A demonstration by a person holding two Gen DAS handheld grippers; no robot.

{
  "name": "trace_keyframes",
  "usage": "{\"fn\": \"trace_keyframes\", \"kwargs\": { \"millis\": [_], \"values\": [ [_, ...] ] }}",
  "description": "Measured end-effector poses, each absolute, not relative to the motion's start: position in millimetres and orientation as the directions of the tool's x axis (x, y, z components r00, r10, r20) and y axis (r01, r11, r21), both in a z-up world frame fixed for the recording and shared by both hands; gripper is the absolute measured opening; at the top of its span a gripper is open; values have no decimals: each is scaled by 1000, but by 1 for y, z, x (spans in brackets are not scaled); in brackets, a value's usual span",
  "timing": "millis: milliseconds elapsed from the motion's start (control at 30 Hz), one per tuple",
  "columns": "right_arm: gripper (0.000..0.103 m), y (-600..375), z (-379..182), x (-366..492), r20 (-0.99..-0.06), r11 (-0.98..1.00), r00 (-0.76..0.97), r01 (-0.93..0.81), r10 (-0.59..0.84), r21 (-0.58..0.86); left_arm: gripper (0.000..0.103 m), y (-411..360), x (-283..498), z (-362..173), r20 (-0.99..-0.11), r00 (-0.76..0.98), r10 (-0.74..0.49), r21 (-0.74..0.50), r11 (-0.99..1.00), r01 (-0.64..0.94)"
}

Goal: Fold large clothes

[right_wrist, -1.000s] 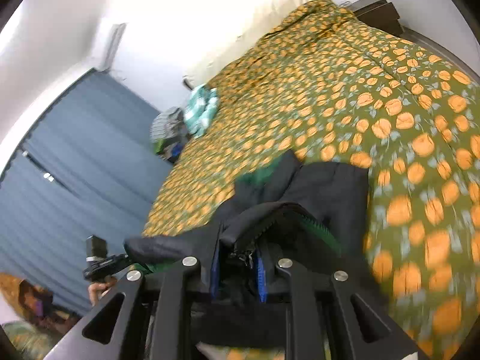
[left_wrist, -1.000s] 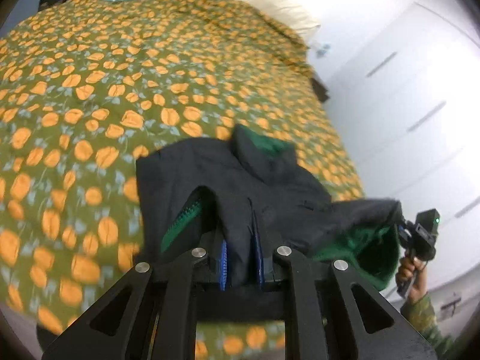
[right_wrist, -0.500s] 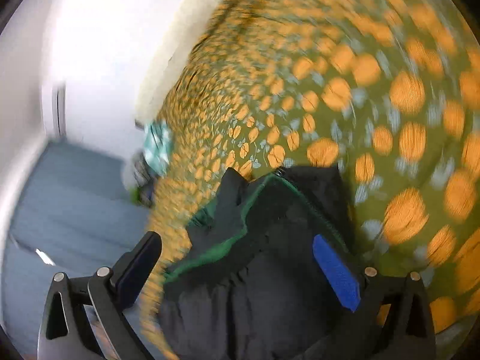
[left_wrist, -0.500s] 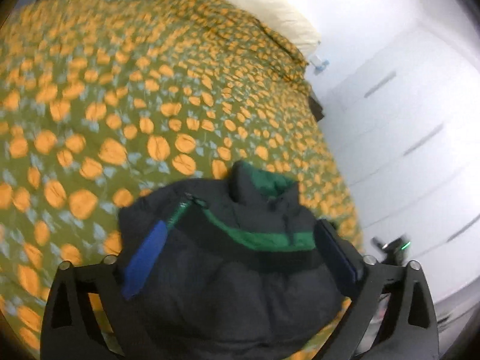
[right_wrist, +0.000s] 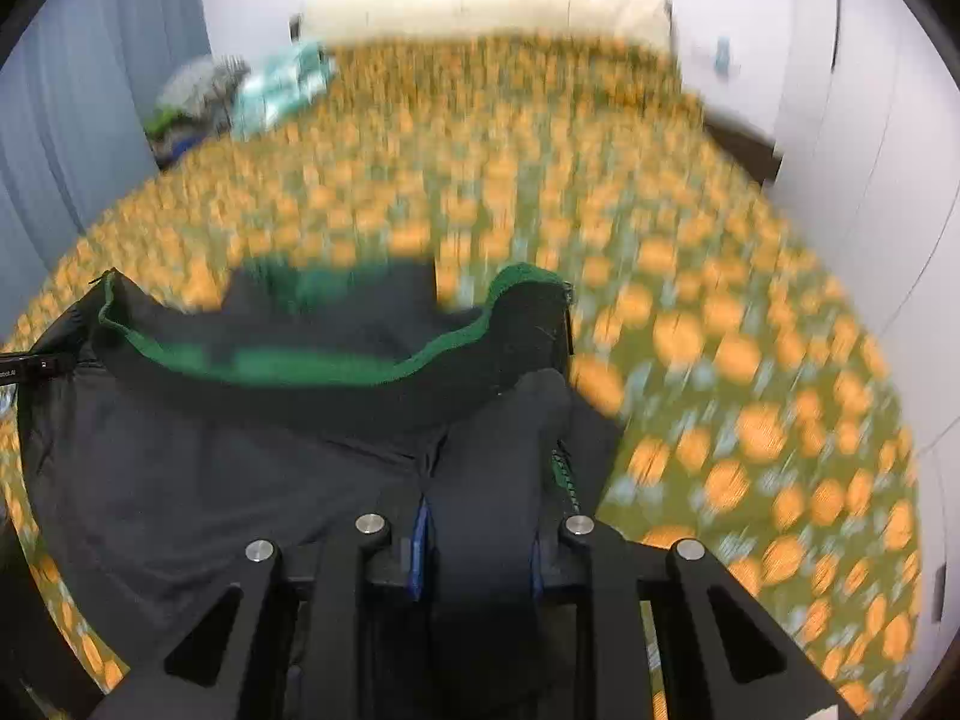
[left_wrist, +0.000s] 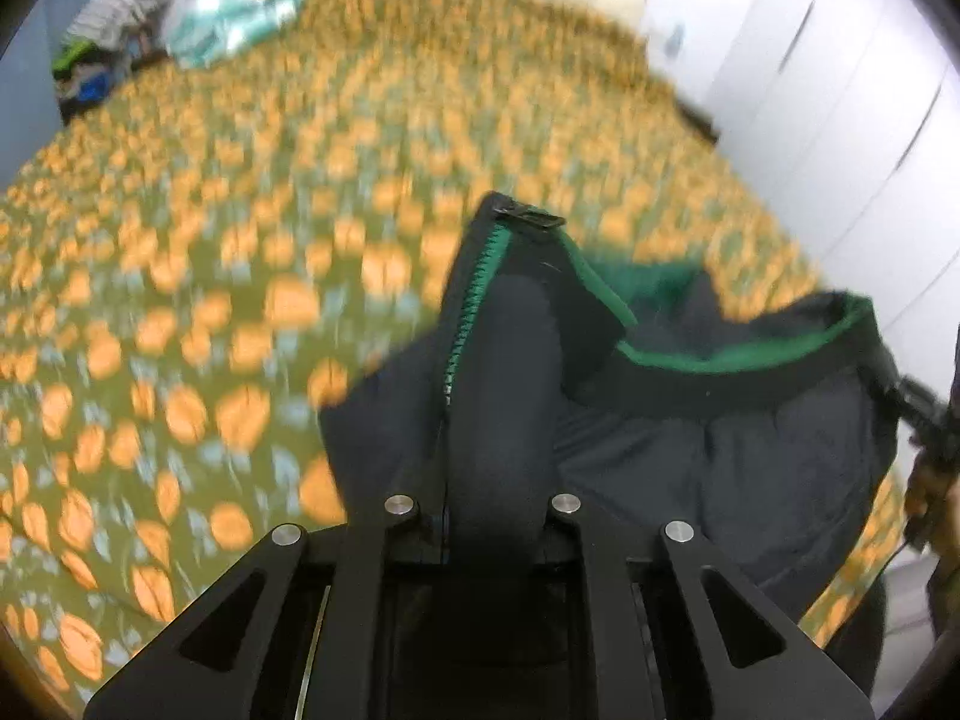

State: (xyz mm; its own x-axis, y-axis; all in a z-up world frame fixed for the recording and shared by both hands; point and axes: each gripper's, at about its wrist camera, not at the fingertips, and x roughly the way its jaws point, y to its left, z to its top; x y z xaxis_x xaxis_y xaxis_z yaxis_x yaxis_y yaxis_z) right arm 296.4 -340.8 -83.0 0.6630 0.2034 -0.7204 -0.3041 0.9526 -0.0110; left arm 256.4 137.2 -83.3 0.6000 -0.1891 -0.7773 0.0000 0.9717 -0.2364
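Note:
A black jacket [left_wrist: 720, 450] with green lining and a green zipper lies bunched on the near part of the bed. The jaws of my left gripper [left_wrist: 486, 510] are closing, and a thick fold of the jacket beside the zipper is pinched between them. My right gripper [right_wrist: 474, 528] is closing too, with its blue pads [right_wrist: 420, 546] pressed on a fold of the jacket [right_wrist: 210, 450] at the other front edge. The green-edged collar hangs stretched between the two grips. Each view catches the other gripper at its edge, blurred.
The bed is covered by an olive bedspread [left_wrist: 240, 240] with orange flowers. A folded teal cloth [left_wrist: 234, 24] and a clothes pile [left_wrist: 102, 60] sit at its far left corner. White wardrobe doors [left_wrist: 840, 90] stand to the right and a blue curtain [right_wrist: 60, 120] to the left.
Both grippers let go of the jacket and stood wide open over it half a second ago. Now both have shut on new folds near the collar, and the views have swung.

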Motion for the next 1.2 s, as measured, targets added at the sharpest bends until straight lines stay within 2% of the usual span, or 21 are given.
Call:
{"fn": "trace_keyframes", "kwargs": {
  "millis": [100, 167, 267, 333, 433, 533, 767, 1200],
  "values": [
    [23, -337, -58, 314, -638, 962, 747, -270, 188, -32, 13, 134, 272, -68, -706, 700, -109, -215, 974, -65],
    [23, -335, -63, 333, -624, 971, 761, -240, 178, -16, 13, 132, 292, -80, -698, 714, -49, -193, 974, -121],
    [23, -327, -93, 361, -660, 977, 739, -210, 136, -34, 13, 126, 321, -115, -729, 684, 34, -124, 976, -181],
    [23, -328, -135, 381, -727, 984, 679, -178, 103, -26, 14, 125, 334, -141, -761, 645, 69, -86, 975, -206],
    [24, -331, -180, 389, -773, 988, 628, -154, 84, -18, 23, 123, 339, -177, -790, 602, 112, -27, 976, -217],
    [27, -333, -204, 392, -771, 988, 629, -151, 100, 4, 30, 115, 332, -197, -778, 610, 151, 18, 976, -218],
    [30, -341, -228, 395, -746, 986, 646, -143, 162, 89, 42, 128, 333, -217, -775, 629, 64, -112, 965, -237],
    [31, -347, -242, 400, -721, 978, 662, -138, 207, 154, 46, 140, 336, -235, -755, 655, -43, -255, 938, -233]
  ]
}}
